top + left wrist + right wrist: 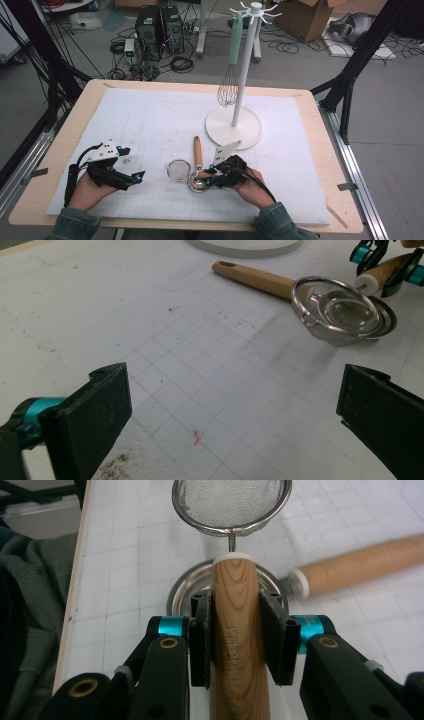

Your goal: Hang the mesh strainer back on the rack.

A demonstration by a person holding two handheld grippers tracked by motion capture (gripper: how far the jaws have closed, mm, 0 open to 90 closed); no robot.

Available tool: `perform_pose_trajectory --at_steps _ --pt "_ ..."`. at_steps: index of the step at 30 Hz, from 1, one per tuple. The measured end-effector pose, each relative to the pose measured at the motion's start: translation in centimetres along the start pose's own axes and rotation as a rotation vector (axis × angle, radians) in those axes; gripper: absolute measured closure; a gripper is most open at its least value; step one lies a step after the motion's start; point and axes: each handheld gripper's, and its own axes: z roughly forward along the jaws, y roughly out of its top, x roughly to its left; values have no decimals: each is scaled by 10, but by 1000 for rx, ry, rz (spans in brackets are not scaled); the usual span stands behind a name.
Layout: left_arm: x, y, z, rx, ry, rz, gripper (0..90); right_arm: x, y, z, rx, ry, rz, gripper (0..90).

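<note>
**High view.** Your right gripper was at the near middle of the mat, closed on the wooden handle of the strainer. The mesh bowl pointed left. A ladle lay just beside it, its steel bowl under the grip. Your left gripper stood apart at the left, holding nothing. A whisk hung on the rack.

**Left gripper view.** The jaws stood wide apart over bare mat. The strainer was held off the mat at upper right.

**Right gripper view.** Both pads pressed the handle near its mesh end. You would judge the strainer light and stiff; the mesh dents easily. Smooth wood may twist, so grip the handle, never the mesh.
</note>
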Motion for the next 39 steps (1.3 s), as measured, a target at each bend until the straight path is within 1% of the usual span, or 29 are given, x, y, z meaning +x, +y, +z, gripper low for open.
perform_pose_trajectory --at_steps 2,4,5,7,9,11,12,13,17,18,20,25,27,31,32,33,34,35,39 --pt "0 0 0 0 -1 0 17 -1 6 6 17 5 -20 686" --pt "0 1 0 -3 -2 -2 17 -1 12 12 30 23 -29 686" --pt "0 1 0 -3 -3 3 17 -2 14 16 29 24 -41 686" --pt "0 2 0 -1 -7 8 17 -3 19 21 40 34 -49 686" --pt "-1 3 1 -2 -12 6 17 -5 22 26 48 38 -58 685" --pt "-1 5 1 1 -15 16 17 -7 23 30 48 37 -62 685" --pt "-2 5 2 0 -21 14 17 -7 24 32 53 41 -58 685" --pt "-3 6 3 -1 -22 15 17 -7 24 33 53 41 -65 684" --pt "-5 11 6 2 -43 31 18 -8 24 37 74 26 -70 681" --pt "-6 12 7 3 -52 33 18 -9 23 38 75 32 -71 681" --pt "-8 14 10 5 -62 45 23 -8 24 38 75 25 -64 679" --pt "-12 20 19 16 -92 67 31 -9 23 38 70 24 -62 667" --pt "-13 22 22 20 -104 73 38 -9 23 38 61 22 -59 641" --pt "-17 26 27 28 -123 93 49 -9 23 37 70 22 -50 619" --pt "-17 26 28 28 -130 98 72 -9 23 36 64 17 -48 607" --pt "-18 27 29 30 -134 102 78 -8 23 35 61 11 -42 591" --pt "-18 28 30 32 -135 104 78 -8 23 34 58 3 -45 583" --pt "-18 29 31 32 -135 110 79 -9 22 33 56 4 -42 580" --pt "-19 31 34 30 -150 111 88 -8 19 28 45 -9 -27 549"
